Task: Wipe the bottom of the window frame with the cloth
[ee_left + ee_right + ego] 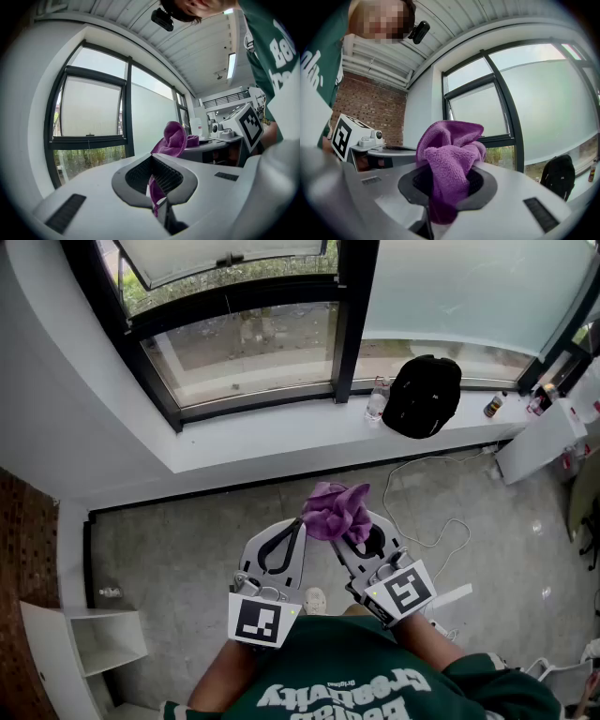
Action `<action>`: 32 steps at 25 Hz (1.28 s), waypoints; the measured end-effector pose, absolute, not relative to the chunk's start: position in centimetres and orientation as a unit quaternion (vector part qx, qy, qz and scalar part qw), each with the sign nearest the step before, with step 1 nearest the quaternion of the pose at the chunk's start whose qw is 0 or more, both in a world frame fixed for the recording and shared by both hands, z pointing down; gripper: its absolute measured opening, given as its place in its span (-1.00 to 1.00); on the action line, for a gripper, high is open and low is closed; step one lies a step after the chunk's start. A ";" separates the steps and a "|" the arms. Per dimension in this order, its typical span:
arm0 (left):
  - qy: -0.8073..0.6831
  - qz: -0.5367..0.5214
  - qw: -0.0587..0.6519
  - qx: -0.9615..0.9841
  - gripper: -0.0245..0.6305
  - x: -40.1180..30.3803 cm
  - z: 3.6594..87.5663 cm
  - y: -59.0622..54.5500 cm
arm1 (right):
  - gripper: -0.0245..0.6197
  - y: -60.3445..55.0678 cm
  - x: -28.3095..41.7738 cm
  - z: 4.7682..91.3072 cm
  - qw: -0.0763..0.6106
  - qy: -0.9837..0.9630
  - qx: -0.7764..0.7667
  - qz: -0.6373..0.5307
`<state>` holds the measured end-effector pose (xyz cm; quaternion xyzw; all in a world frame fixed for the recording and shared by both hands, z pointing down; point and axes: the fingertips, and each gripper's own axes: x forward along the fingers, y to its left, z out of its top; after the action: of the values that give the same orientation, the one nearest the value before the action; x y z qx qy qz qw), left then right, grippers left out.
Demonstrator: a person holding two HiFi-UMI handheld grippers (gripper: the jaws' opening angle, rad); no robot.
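From above the person's head, both tools are held out in front of the green shirt, well short of the window. The left gripper (300, 525) and the right gripper (356, 527) meet at a bunched purple cloth (337, 510) that hangs in the air over the concrete floor. The bottom of the dark window frame (253, 401) runs above a white sill (281, 444). On that sill, off to the right, stand a black backpack (424, 395) and a small bottle (376, 401). A white cable (424, 495) lies loose on the floor below.

In the left gripper view the jaws are pressed together on only a thin tail of the cloth (154, 193). The rest of it balloons out beyond the tips.

In the right gripper view the jaws clamp the thick body of the cloth (450, 157), which mounds up over them.

I'd worry about that thin tail. If the two hands drift apart on the way to the frame, it could slip out of the left gripper. Wadded like this, little cloth would meet the frame, and the hard tips might scrape it. A sweep to the right could knock the bottle or catch the backpack.
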<state>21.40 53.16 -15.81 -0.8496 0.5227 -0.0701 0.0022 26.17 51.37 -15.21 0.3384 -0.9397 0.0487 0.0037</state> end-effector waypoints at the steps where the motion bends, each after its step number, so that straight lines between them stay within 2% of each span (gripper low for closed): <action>1: 0.523 -0.070 0.002 -0.849 -0.91 21.4 -15.8 53.1 | -0.60 51.3 26.2 -15.0 0.004 -0.940 0.338 0.047; 24: 0.523 -0.066 0.000 -0.850 -0.91 21.5 -15.7 51.5 | -0.60 50.8 27.2 -14.0 -0.007 -0.942 0.333 0.049; 32: 0.523 -0.071 -0.008 -0.849 -0.91 23.3 -15.8 50.3 | -0.60 49.6 30.2 -13.2 0.002 -0.936 0.344 0.073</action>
<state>23.32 50.30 -15.80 -0.8493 0.5230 -0.0712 -0.0084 30.24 49.63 -13.21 0.3442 -0.9361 0.0727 0.0021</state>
